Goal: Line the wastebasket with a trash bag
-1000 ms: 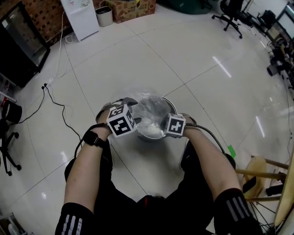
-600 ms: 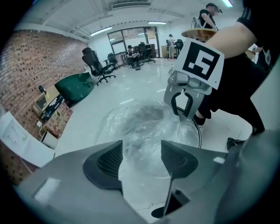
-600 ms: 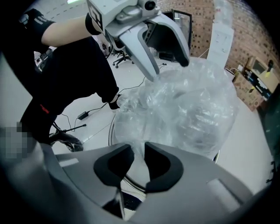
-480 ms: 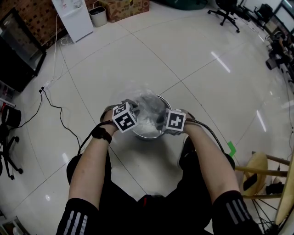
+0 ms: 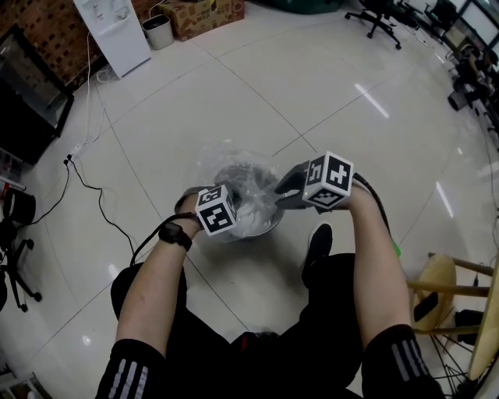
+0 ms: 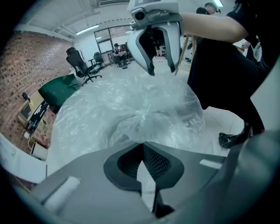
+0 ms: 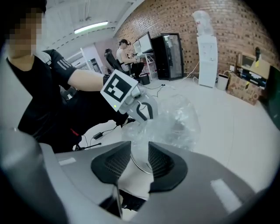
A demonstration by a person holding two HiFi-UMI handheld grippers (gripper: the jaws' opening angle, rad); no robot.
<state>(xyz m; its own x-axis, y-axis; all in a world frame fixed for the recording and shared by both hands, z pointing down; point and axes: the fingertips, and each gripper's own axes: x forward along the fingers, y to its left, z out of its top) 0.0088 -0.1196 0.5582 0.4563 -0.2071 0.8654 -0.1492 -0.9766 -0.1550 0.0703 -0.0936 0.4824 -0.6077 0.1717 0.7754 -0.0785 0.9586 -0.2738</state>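
**Left pinches bag, right lets go**

Left gripper (image 6: 141,144): fingers closed on bunched clear trash bag (image 5: 232,165) film. The bag billows over the metal wastebasket (image 5: 270,225) on the tiled floor (image 5: 312,93). Right gripper (image 5: 287,188) above the rim: fingers just opening, half apart, gripping nothing.

I can read no text from my seat. The marker cubes (image 5: 216,209) at mid-frame carry only black-and-white square patterns. The cardboard box (image 5: 204,14) at the top edge of the head view bears print too small to read.
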